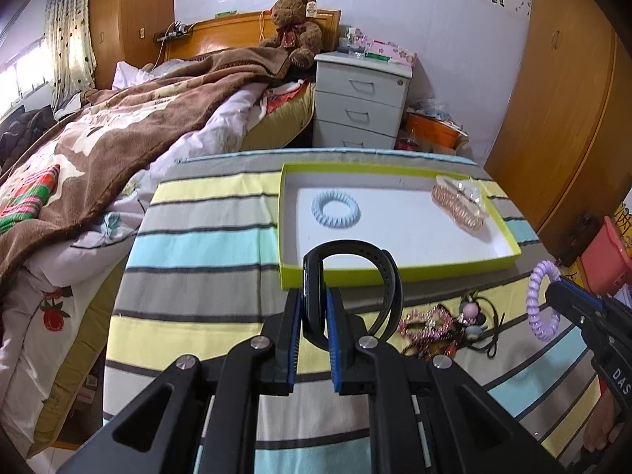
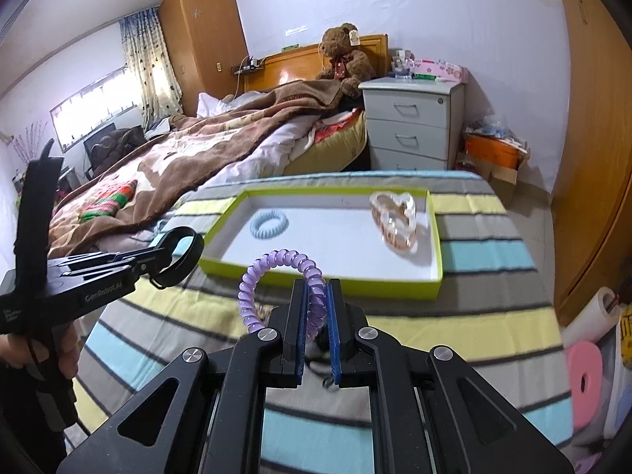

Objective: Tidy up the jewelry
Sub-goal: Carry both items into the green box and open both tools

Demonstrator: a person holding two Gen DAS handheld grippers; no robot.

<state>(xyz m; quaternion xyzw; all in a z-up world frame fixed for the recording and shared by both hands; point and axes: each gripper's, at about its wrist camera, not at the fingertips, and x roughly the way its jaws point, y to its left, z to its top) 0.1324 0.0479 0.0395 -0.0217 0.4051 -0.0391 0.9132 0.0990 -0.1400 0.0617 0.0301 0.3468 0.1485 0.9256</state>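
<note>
A glossy black band [image 1: 379, 276] is pinched in the left gripper [image 1: 316, 296]; the right gripper [image 2: 316, 288] clamps a lilac spiral tie [image 2: 276, 264], both angled down above the striped cloth [image 1: 197, 245].

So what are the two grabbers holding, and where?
The left gripper pinches a black wristband by its thick end. The right gripper pinches a purple spiral hair tie on one side of its loop.
</note>
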